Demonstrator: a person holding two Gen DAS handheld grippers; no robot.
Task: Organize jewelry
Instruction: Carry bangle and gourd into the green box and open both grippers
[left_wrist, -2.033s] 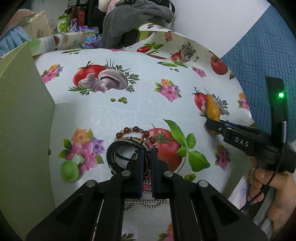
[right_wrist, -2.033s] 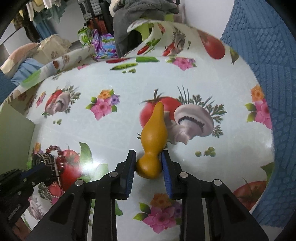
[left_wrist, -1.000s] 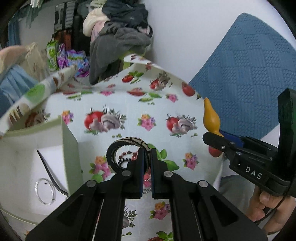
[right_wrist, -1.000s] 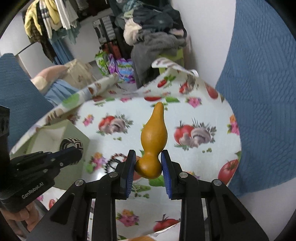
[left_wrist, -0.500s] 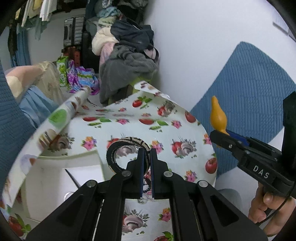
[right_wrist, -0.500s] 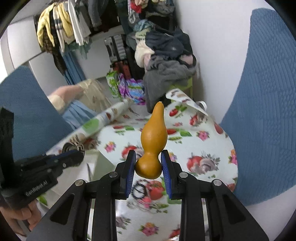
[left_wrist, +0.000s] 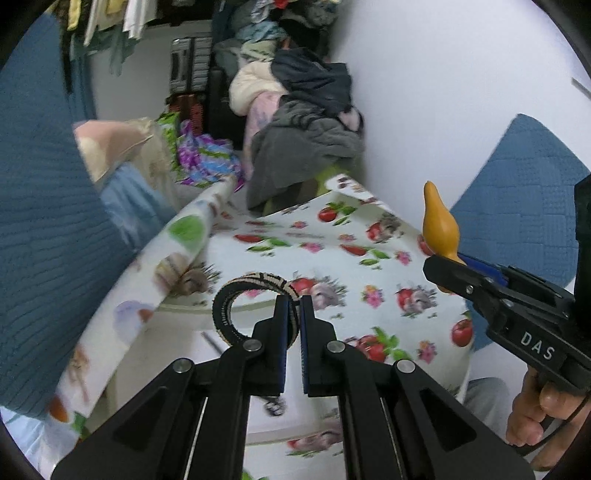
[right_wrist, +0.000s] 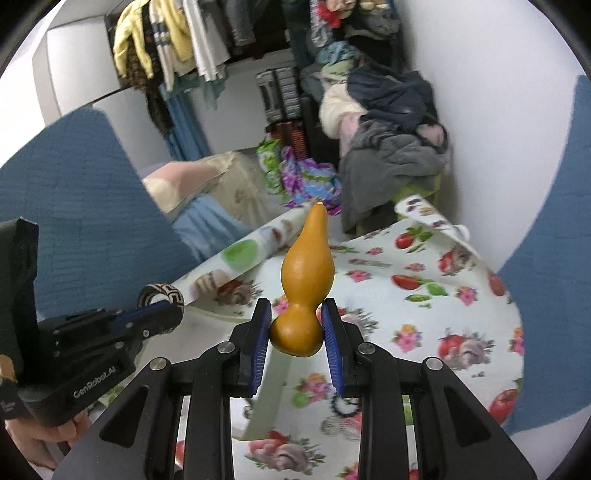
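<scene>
Carrying step: left gripper (left_wrist: 291, 308) pinches the woven bangle (left_wrist: 236, 295), right gripper (right_wrist: 295, 326) clamps the gourd pendant (right_wrist: 304, 284); next, lower both into the box (left_wrist: 177, 343)

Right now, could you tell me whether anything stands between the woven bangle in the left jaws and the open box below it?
Nothing visible does. The left gripper holds the woven bangle clear above the white box, whose open interior lies directly beneath; the box's upright flap stands to one side.
</scene>
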